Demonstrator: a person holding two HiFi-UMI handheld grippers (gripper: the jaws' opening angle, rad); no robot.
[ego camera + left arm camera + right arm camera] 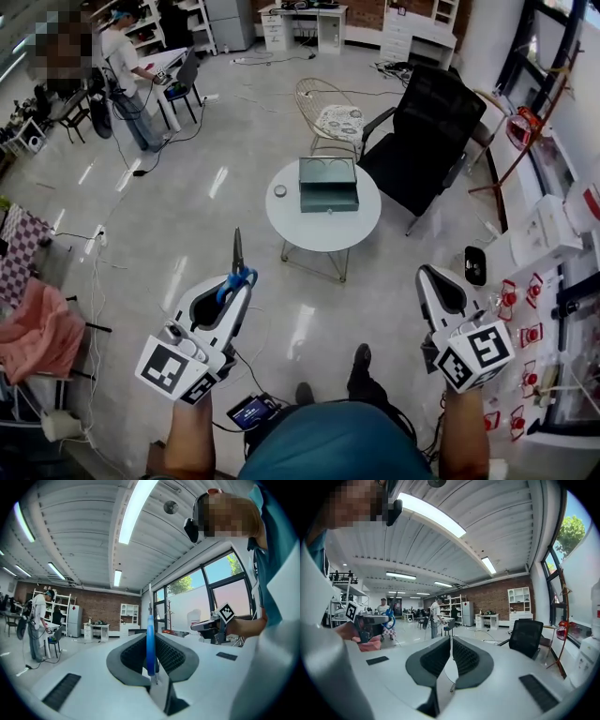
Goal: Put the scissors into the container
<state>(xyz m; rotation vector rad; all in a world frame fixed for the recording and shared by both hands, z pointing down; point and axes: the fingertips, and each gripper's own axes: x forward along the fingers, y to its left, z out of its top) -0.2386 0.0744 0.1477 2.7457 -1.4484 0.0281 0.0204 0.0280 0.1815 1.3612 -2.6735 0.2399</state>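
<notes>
My left gripper (236,283) is shut on the blue-handled scissors (237,265); their grey blades point up and away toward the table. In the left gripper view the scissors' blue handle (150,641) stands edge-on, pinched between the jaws. The container (328,183), a grey-green metal box, sits on a round white table (309,230) several steps ahead. My right gripper (441,281) is held at the right, shut with nothing between its jaws (451,656). Both grippers are held high, well short of the table.
A black office chair (422,141) stands right of the table and a wire chair (333,112) behind it. A small round object (279,191) lies on the table's left side. White shelving with red items (539,309) runs along the right. A person (127,70) stands far back left.
</notes>
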